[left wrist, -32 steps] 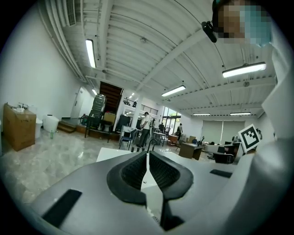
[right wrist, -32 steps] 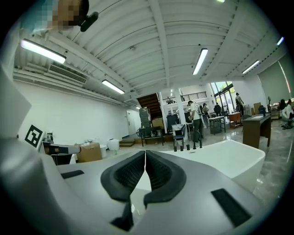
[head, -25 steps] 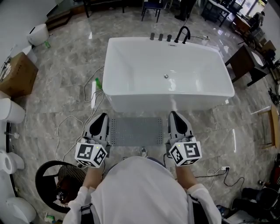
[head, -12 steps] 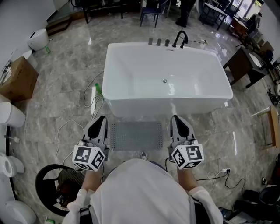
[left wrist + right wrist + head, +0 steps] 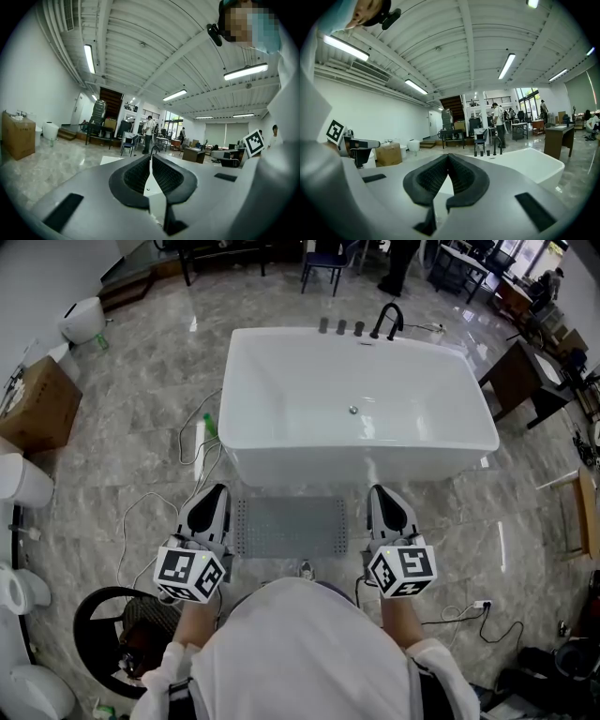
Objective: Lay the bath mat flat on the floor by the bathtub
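A grey perforated bath mat [image 5: 291,526] lies flat on the marble floor just in front of the white bathtub [image 5: 360,409]. My left gripper [image 5: 210,500] hovers at the mat's left end, lifted off the floor and shut with nothing in it. At the mat's right end my right gripper [image 5: 385,498] is likewise raised and shut, empty. In the left gripper view the left gripper [image 5: 150,157] has its tips together, pointing level across the room. The right gripper [image 5: 447,157] in its own view is also shut, with the bathtub [image 5: 529,166] beyond it.
White cables [image 5: 155,502] trail over the floor left of the mat. A green-capped bottle [image 5: 203,432] lies by the tub's left corner. A black round basket [image 5: 127,634] stands at lower left, a cardboard box [image 5: 36,399] and toilets at far left, a dark table [image 5: 525,371] right of the tub.
Both grippers have drawn back slightly toward the person and risen. The mat stays flat in the same place by the tub.
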